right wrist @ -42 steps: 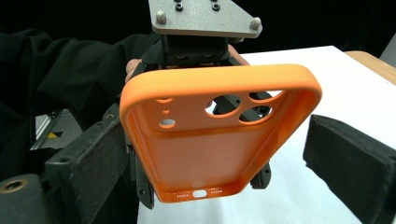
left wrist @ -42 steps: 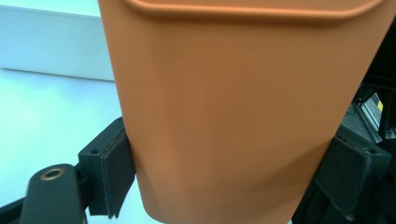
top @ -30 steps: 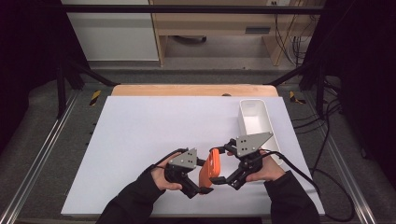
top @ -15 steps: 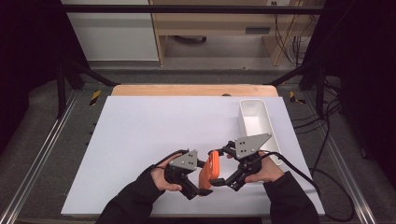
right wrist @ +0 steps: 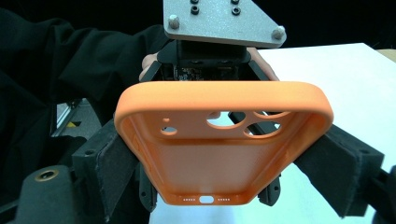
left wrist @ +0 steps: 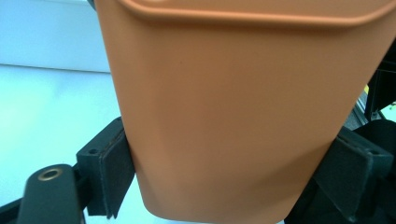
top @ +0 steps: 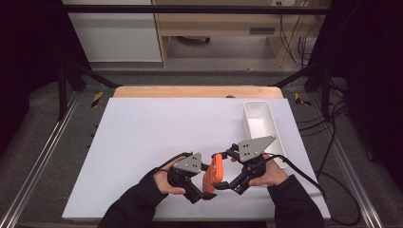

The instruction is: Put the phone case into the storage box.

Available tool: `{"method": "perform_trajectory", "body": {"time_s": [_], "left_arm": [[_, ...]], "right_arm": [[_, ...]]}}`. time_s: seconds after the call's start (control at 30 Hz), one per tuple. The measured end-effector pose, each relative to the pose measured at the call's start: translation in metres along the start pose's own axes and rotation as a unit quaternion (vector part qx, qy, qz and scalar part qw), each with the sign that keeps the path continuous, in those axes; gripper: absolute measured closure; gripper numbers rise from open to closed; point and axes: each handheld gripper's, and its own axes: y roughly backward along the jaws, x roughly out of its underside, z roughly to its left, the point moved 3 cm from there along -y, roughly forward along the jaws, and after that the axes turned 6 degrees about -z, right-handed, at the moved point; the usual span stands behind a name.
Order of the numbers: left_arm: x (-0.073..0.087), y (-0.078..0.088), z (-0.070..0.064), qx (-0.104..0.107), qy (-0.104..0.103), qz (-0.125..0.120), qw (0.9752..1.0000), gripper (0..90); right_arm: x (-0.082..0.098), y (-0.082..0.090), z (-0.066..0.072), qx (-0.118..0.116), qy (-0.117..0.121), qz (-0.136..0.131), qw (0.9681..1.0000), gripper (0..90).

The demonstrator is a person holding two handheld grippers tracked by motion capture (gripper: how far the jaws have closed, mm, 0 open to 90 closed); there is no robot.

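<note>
An orange phone case (top: 212, 176) hangs above the near edge of the white table, held between both grippers. In the left gripper view the case's smooth back (left wrist: 233, 116) faces the camera. My left gripper (left wrist: 233, 182) is shut on its two long sides, pads (left wrist: 114, 172) pressed against them. The right gripper view looks into the hollow inside of the case (right wrist: 224, 154), with its camera cut-outs at the far end. My right gripper (right wrist: 224, 172) has just been closing its jaws and now grips the case's sides. In the high view the left gripper (top: 204, 184) and right gripper (top: 226, 172) face each other.
A long white tray (top: 259, 118) stands at the right, just beyond the right hand. The white table top (top: 157, 137) stretches away to the left and back, up to a wooden strip (top: 197, 91). Cables trail off the right gripper toward the table's right edge.
Both hands and the case stay where they were. The right gripper's jaws look slightly tighter around the case.
</note>
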Motion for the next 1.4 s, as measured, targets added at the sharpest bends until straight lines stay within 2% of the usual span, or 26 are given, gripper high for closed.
{"method": "perform_trajectory", "body": {"time_s": [0.3,0.37,0.43,0.5,0.57,0.6,0.63,0.7,0.77,0.8,0.9,0.93,0.97,1.0,1.03,1.1,1.27,1.3,1.33,1.37,1.4], "left_arm": [[-0.001,0.009,0.001,-0.018,0.008,-0.01,0.9998,3.2],[0.0,0.017,0.003,-0.037,0.012,-0.018,0.9991,1.3],[0.001,0.021,0.004,-0.043,0.016,-0.022,0.9987,0.4],[0.003,0.032,0.006,-0.063,0.023,-0.035,0.9972,0.0],[0.003,0.034,0.006,-0.068,0.025,-0.039,0.9966,0.0],[0.005,0.042,0.008,-0.082,0.031,-0.046,0.9951,0.0],[0.005,0.042,0.008,-0.082,0.031,-0.046,0.9951,0.0],[0.011,0.053,0.011,-0.108,0.044,-0.053,0.9917,0.0],[0.012,0.055,0.012,-0.114,0.048,-0.055,0.9908,0.0],[0.017,0.062,0.014,-0.13,0.057,-0.058,0.9882,0.0],[0.024,0.071,0.016,-0.153,0.067,-0.065,0.9838,0.0],[0.024,0.071,0.016,-0.153,0.067,-0.065,0.9838,0.0],[0.026,0.074,0.017,-0.16,0.07,-0.066,0.9824,0.0],[0.028,0.078,0.018,-0.173,0.074,-0.068,0.9798,0.0],[0.03,0.081,0.018,-0.18,0.076,-0.07,0.9783,0.0],[0.036,0.09,0.02,-0.199,0.086,-0.078,0.9731,0.0],[0.047,0.106,0.021,-0.231,0.096,-0.089,0.9641,0.0],[0.047,0.106,0.021,-0.231,0.096,-0.089,0.9641,0.0],[0.05,0.111,0.022,-0.241,0.098,-0.093,0.961,0.0],[0.05,0.111,0.022,-0.241,0.098,-0.093,0.961,0.0],[0.054,0.117,0.022,-0.253,0.1,-0.097,0.9575,0.0]], "right_arm": [[-0.003,0.005,-0.001,0.011,-0.001,-0.004,0.9999,16.5],[-0.005,0.009,-0.003,0.022,-0.002,-0.005,0.9997,16.5],[-0.006,0.011,-0.004,0.029,-0.001,-0.007,0.9996,16.5],[-0.008,0.014,-0.005,0.035,0.0,-0.008,0.9993,16.4],[-0.009,0.016,-0.005,0.039,-0.001,-0.008,0.9992,16.4],[-0.011,0.018,-0.006,0.05,0.0,-0.008,0.9987,16.4],[-0.011,0.018,-0.006,0.05,0.0,-0.008,0.9987,16.4],[-0.013,0.023,-0.008,0.066,-0.004,-0.007,0.9978,16.3],[-0.013,0.024,-0.008,0.07,-0.005,-0.005,0.9975,16.3],[-0.015,0.027,-0.01,0.083,-0.007,-0.003,0.9965,16.3],[-0.016,0.03,-0.01,0.095,-0.008,-0.004,0.9954,16.2],[-0.017,0.032,-0.011,0.1,-0.01,-0.006,0.9949,16.2],[-0.017,0.032,-0.011,0.1,-0.01,-0.006,0.9949,16.2],[-0.017,0.034,-0.011,0.105,-0.01,-0.006,0.9944,16.2],[-0.018,0.036,-0.011,0.112,-0.012,-0.005,0.9937,16.2],[-0.019,0.039,-0.011,0.122,-0.012,-0.006,0.9924,16.2],[-0.021,0.045,-0.011,0.144,-0.017,-0.008,0.9894,16.2],[-0.022,0.046,-0.012,0.147,-0.02,-0.008,0.9889,16.2],[-0.023,0.047,-0.012,0.151,-0.02,-0.01,0.9883,16.2],[-0.023,0.047,-0.012,0.154,-0.02,-0.012,0.9878,16.2],[-0.024,0.048,-0.012,0.159,-0.02,-0.015,0.9869,16.2]]}}
